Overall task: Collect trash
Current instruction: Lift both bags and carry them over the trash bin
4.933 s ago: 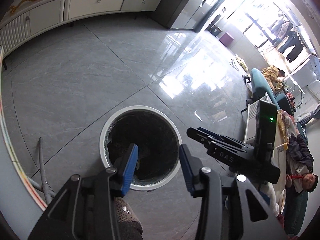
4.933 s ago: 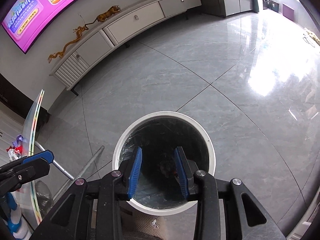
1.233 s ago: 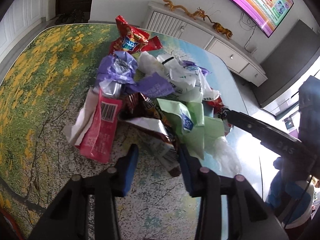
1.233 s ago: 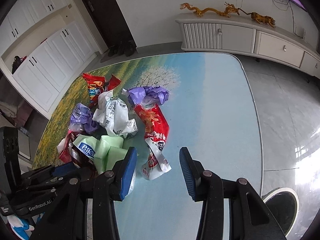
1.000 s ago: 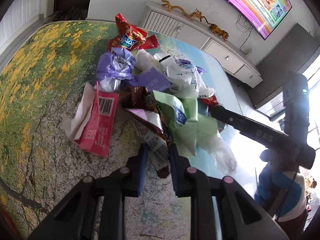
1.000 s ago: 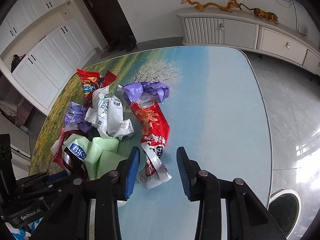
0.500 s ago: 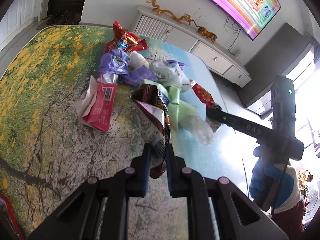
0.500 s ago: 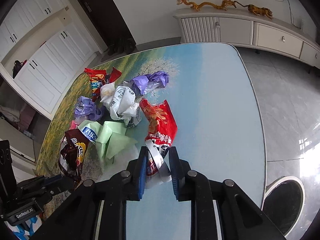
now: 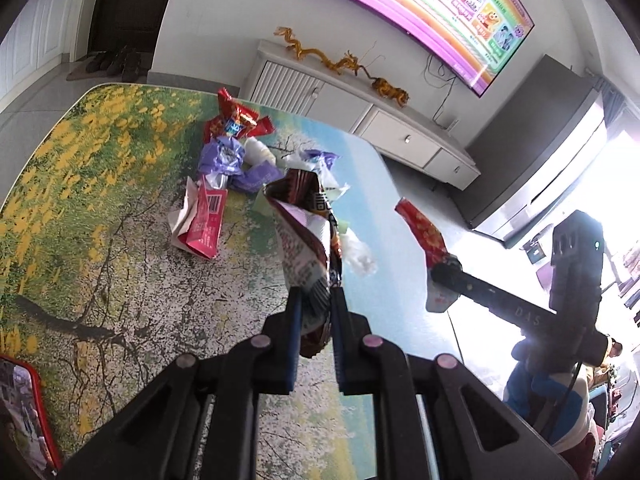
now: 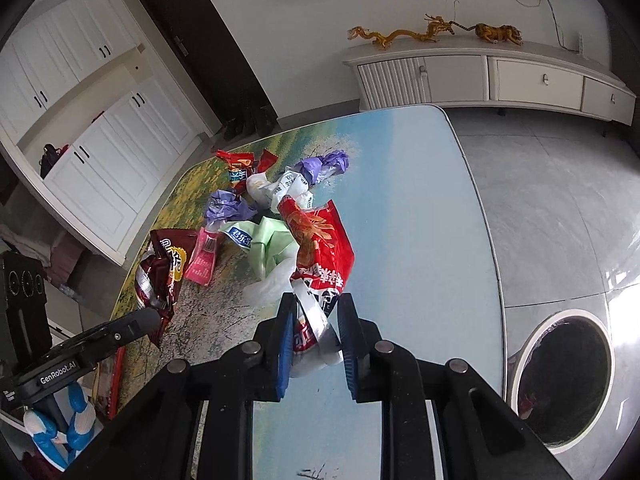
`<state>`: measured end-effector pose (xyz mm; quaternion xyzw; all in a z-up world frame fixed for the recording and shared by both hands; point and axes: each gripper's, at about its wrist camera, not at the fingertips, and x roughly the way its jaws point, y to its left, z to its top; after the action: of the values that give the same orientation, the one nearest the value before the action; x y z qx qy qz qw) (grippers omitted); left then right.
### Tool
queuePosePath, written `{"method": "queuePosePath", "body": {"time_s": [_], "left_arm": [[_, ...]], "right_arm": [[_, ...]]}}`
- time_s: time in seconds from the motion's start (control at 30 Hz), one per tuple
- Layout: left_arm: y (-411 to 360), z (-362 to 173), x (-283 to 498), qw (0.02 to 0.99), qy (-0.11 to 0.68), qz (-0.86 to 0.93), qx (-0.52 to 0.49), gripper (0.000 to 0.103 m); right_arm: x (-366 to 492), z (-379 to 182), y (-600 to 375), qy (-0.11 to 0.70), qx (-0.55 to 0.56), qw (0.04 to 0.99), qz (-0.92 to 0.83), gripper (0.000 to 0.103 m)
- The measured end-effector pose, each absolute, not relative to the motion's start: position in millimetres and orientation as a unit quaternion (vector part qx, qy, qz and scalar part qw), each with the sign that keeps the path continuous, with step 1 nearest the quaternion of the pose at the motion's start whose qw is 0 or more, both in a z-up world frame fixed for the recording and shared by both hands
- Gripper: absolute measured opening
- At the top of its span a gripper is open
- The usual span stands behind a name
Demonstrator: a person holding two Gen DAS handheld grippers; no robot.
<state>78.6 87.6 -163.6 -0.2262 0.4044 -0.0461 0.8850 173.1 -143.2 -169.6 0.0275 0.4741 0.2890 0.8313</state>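
Observation:
My left gripper (image 9: 314, 304) is shut on a dark brown snack bag (image 9: 306, 232) and holds it above the table; the bag also shows in the right wrist view (image 10: 160, 276). My right gripper (image 10: 314, 320) is shut on a red snack bag (image 10: 320, 248), lifted off the table; it also shows in the left wrist view (image 9: 424, 240). A pile of trash lies on the picture-printed table (image 10: 420, 208): a green wrapper (image 10: 264, 244), a pink packet (image 10: 204, 260), purple wrappers (image 10: 228, 208), a white bag (image 10: 280, 192) and red wrappers (image 10: 240, 164).
A round white-rimmed trash bin (image 10: 568, 376) with a dark liner stands on the floor to the right of the table. A white TV cabinet (image 10: 500, 76) runs along the far wall. A red-edged phone (image 9: 20, 408) lies at the table's near left.
Both grippers went from over the bin to the table, closed on a bag each, and have lifted them off the pile.

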Motion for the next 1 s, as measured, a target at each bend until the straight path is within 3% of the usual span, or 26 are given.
{"method": "queuePosePath", "body": {"time_s": [0.47,1.0], "left_arm": [[81,-130,55,0.903,0.361,-0.073,-0.219,0.012],[24,-111,87,0.909,0.356,-0.131,-0.171,0.012]], "right_arm": [[137,-143,-174,0.441,0.064,0.856,0.261,0.020],[142,-133,-250,0.418,0.127,0.879,0.192,0.020]]}}
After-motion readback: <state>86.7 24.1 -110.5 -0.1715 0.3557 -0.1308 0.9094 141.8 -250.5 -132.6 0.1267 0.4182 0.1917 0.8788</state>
